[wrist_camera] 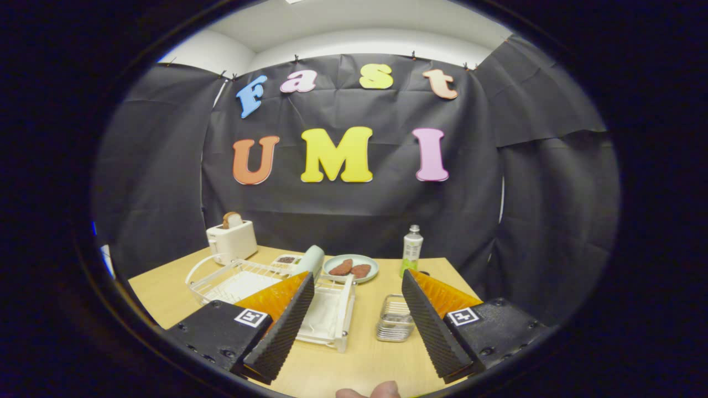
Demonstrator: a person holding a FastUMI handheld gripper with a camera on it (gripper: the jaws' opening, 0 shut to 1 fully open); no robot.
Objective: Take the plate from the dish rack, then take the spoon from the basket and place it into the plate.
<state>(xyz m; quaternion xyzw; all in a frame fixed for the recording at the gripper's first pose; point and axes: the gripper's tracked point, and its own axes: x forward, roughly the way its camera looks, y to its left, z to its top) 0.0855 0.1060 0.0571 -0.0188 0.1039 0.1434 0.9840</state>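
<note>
Gripper view: our gripper hangs wide open, holding nothing. Just ahead, the wire basket sits between the fingers; spoon not discernible. Left, the dish rack. Farther, a plate carries food. We judge nothing done yet.

Booth interior: black cloth is hanging as the back and side walls, creased, and small clips are pinning it along its top edge. White wall and ceiling are showing above it. A light wooden table is standing in front, evenly lit.
</note>
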